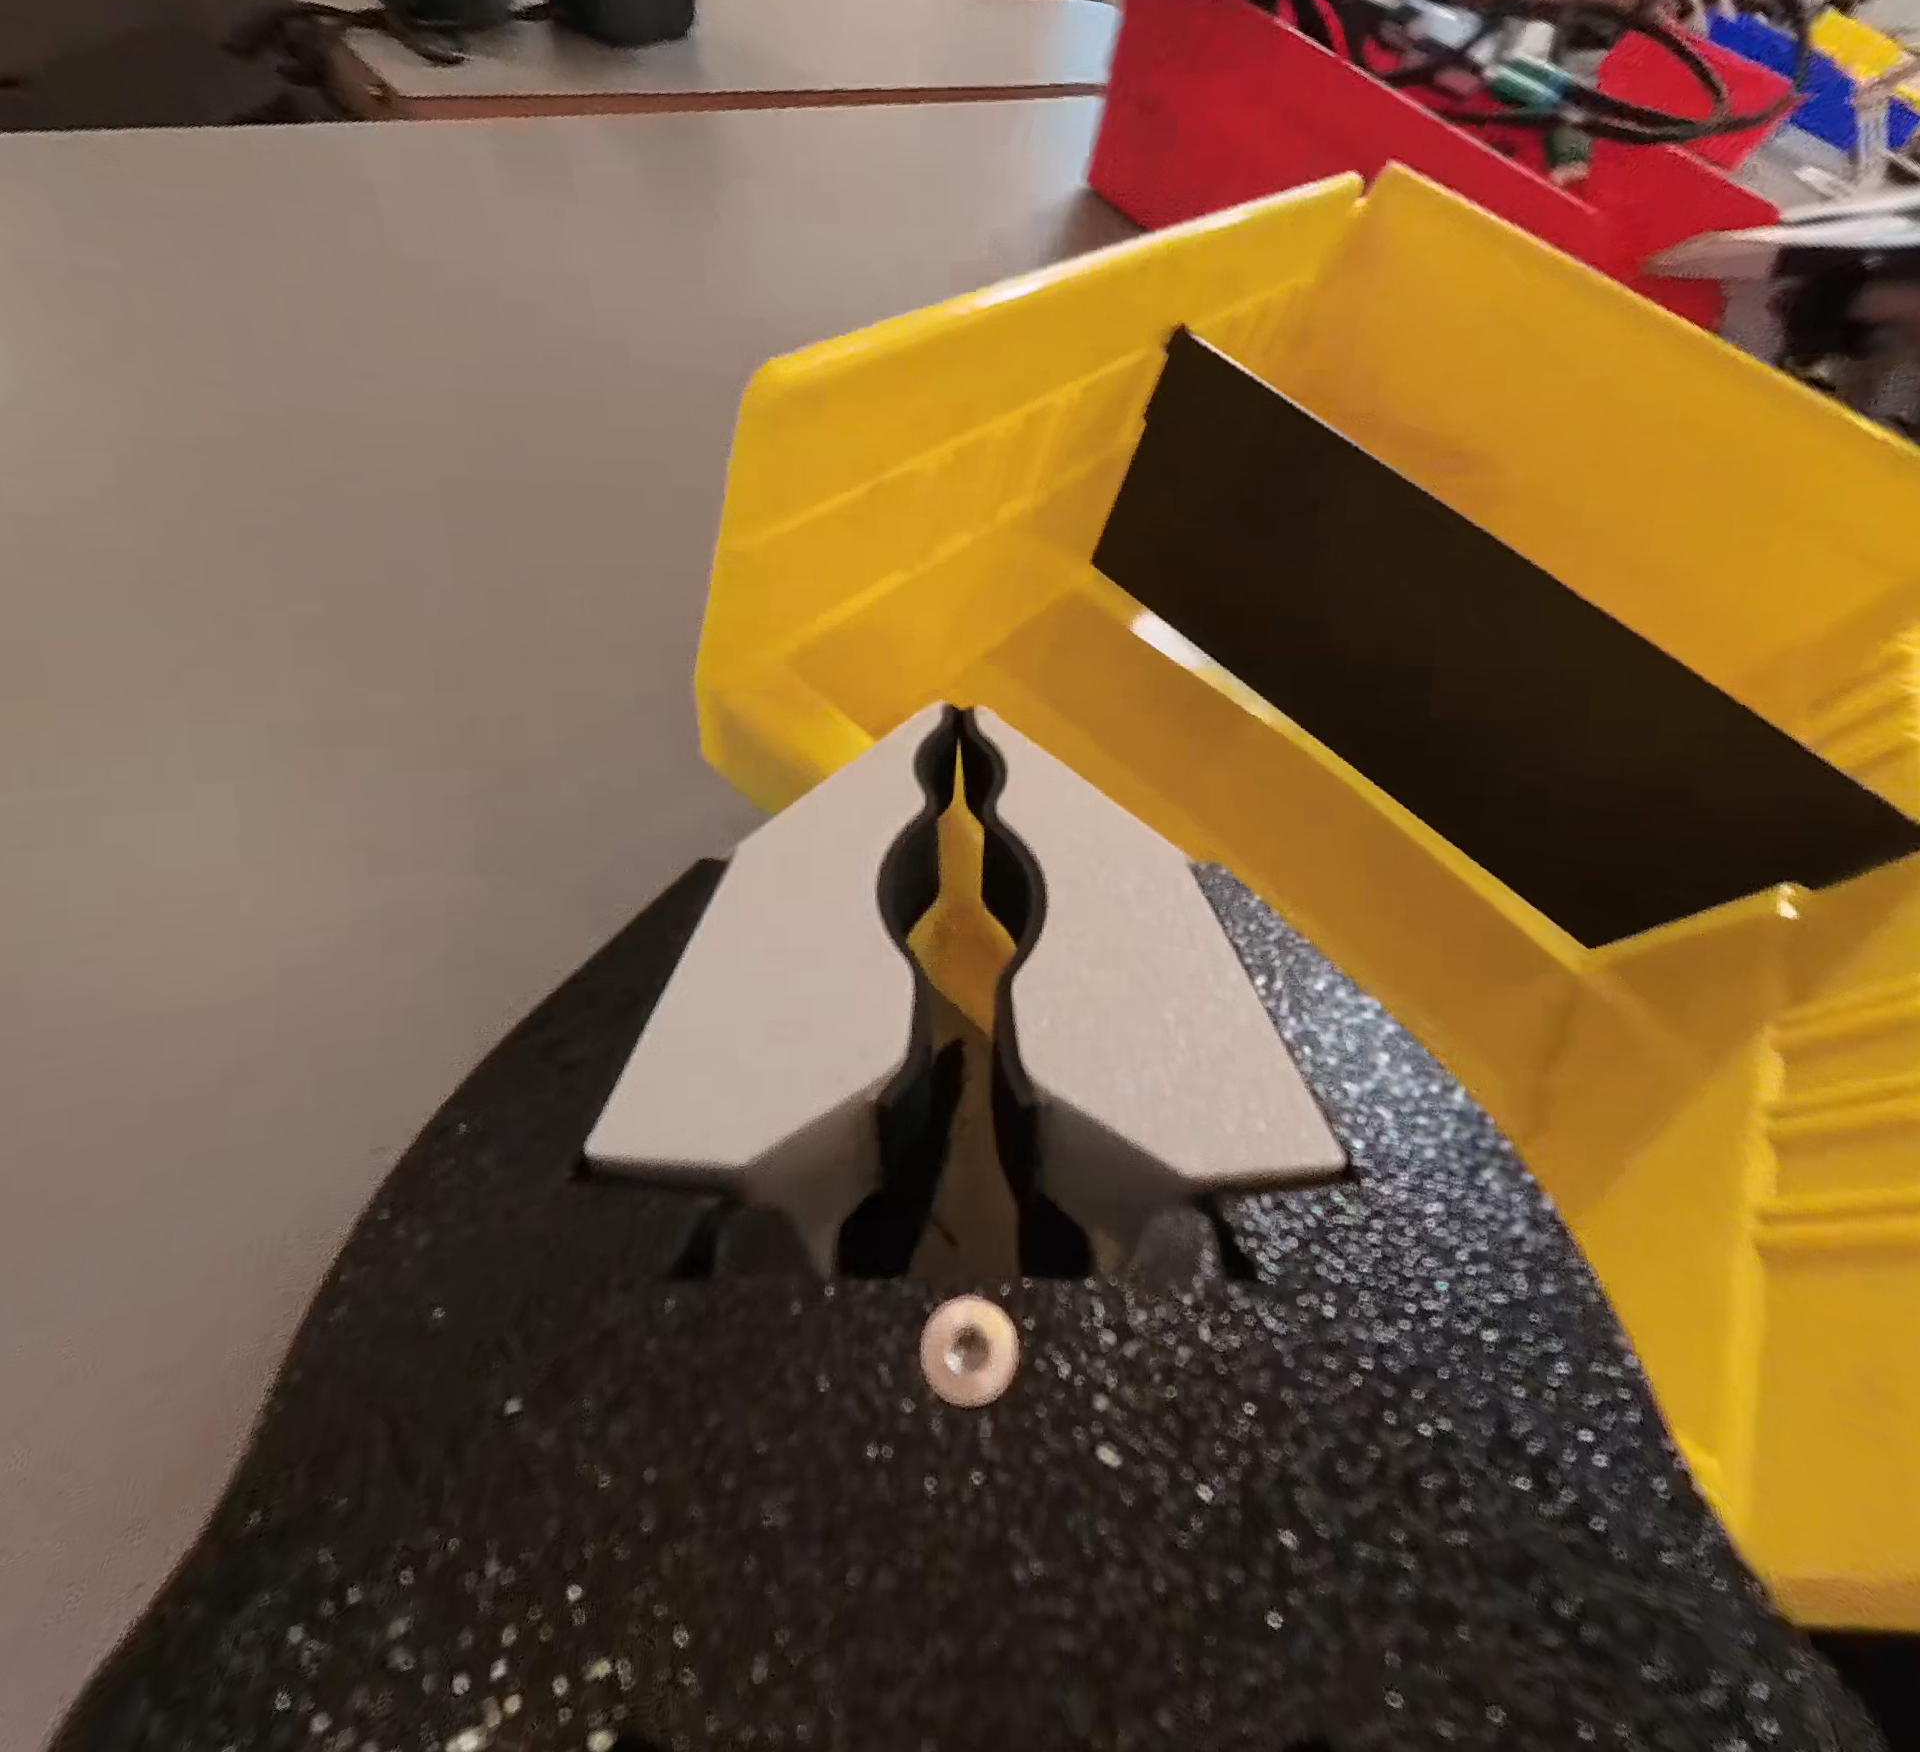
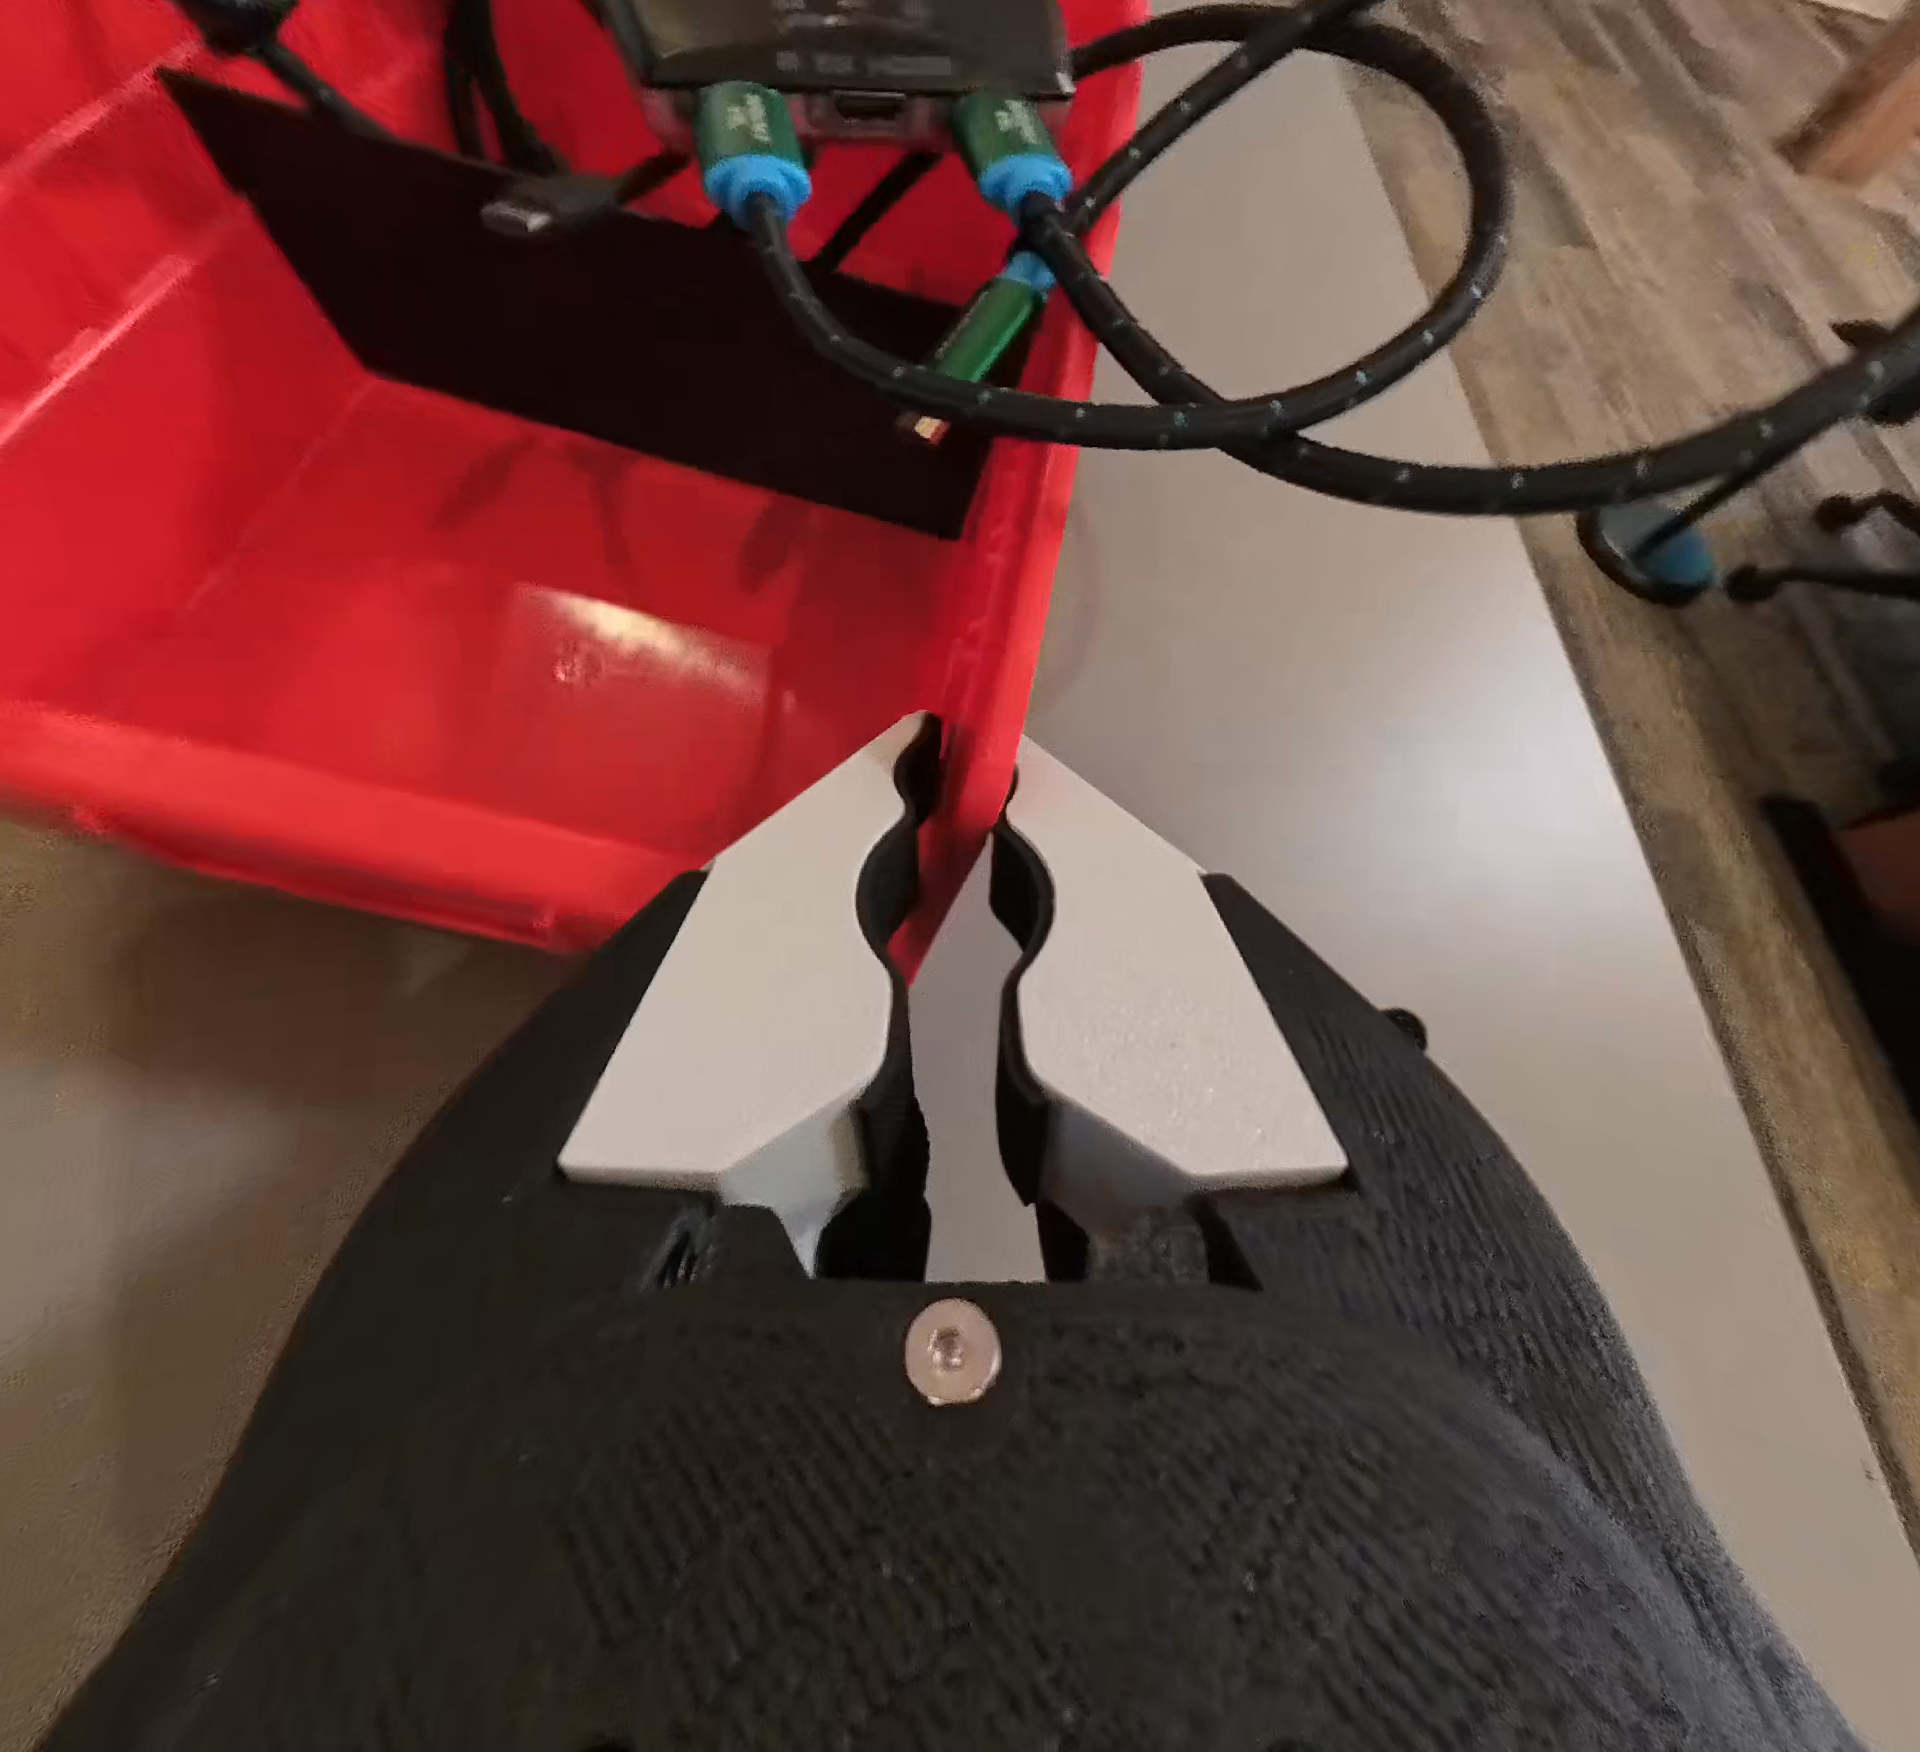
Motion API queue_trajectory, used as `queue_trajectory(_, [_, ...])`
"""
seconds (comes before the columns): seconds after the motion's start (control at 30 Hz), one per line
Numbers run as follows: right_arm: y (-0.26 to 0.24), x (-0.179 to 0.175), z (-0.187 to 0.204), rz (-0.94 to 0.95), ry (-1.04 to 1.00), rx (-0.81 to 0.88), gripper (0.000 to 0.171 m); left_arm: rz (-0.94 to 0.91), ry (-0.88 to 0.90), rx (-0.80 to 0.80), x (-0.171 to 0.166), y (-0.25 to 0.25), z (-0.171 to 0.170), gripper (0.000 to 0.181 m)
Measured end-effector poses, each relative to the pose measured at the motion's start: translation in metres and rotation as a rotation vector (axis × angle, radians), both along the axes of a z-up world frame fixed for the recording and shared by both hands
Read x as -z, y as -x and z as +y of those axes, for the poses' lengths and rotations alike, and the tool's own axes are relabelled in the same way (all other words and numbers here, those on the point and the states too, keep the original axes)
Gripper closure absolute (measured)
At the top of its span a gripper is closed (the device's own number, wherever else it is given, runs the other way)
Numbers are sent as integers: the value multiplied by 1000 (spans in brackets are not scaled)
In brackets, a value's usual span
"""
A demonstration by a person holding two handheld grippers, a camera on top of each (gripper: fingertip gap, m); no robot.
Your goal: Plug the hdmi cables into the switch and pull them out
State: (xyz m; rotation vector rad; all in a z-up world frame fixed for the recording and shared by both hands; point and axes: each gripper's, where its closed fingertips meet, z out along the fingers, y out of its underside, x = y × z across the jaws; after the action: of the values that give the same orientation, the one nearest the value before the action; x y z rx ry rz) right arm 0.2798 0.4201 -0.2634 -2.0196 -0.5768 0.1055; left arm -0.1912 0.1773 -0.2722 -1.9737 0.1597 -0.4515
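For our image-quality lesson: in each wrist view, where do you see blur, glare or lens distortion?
Left wrist view: the background and the red bin are smeared, the yellow bin has soft edges, and the table edge bows from the wide lens. Right wrist view: a bright glare patch sits on the red bin's floor, the switch is slightly soft, and the floorboards at the right are streaked.

Lighting: soft, even, bright indoor. Glare: white patch on red bin (image 2: 623, 642) floor, six o'clock of its black divider. Blur: background toward twelve o'clock smeared. Distortion: wide-angle bowing at edges, counter (image 1: 312, 559) included.
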Motion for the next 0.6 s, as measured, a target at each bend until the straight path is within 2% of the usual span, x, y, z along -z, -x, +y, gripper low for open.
queue_trajectory(0.2, [53, 1, 12, -13, -13, -128, 165, 41, 10, 155, 5, -40, 0, 181])
queue_trajectory(0.5, [68, -1, 37, 15, -65, -19, 167, 27, 4, 340, -7, -75, -6, 181])
queue_trajectory(0.6, [67, -1, 45, 58, -73, 5, 168, 45, 14, 213, -5, -56, 11, 180])
